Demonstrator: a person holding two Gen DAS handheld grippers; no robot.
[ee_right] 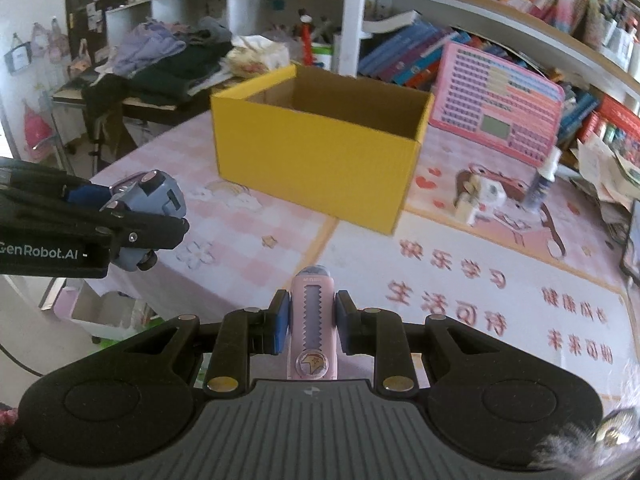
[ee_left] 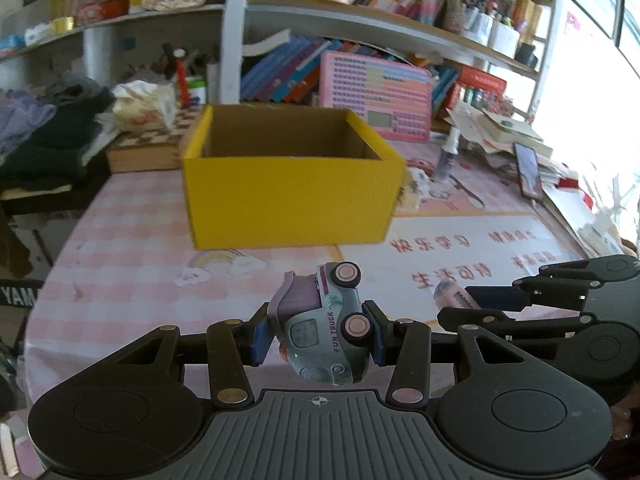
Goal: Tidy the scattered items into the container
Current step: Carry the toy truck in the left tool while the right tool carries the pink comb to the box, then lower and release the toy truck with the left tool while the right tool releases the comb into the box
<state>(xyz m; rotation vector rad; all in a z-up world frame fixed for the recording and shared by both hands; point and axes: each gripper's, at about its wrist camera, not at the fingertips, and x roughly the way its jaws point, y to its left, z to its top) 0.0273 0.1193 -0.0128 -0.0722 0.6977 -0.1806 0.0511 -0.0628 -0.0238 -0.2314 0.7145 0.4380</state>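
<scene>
The left gripper [ee_left: 318,334] has its blue pads clamped on a toy truck [ee_left: 322,328], a grey-blue van with pink wheels and "FUN TRUCK" along its flank; the truck lies tipped on its side between the pads, nose toward the camera, lifted off the table [ee_left: 132,240]. Ahead of it stands the yellow box [ee_left: 290,196], open at the top, its brown cardboard inside showing, with nothing visible in the part of the inside that can be seen. The truck sits on the near side of the box, apart from it. The right gripper [ee_right: 311,318] is closed tight on a slim pink cutter [ee_right: 311,320] with a toothed slider down its middle and a round badge near the camera end; the cutter points forward toward the box's near corner, also short of it. In the left wrist view the right gripper [ee_left: 466,300] comes in from the right of the truck, the cutter's tip poking past its fingers. Beyond the box, on its right side, a small cream toy [ee_right: 482,198] and a little bottle [ee_right: 542,182] rest on the pink chequered cloth, near a pink keyboard toy [ee_right: 496,112] leaning against the bookshelf [ee_right: 520,12].
</scene>
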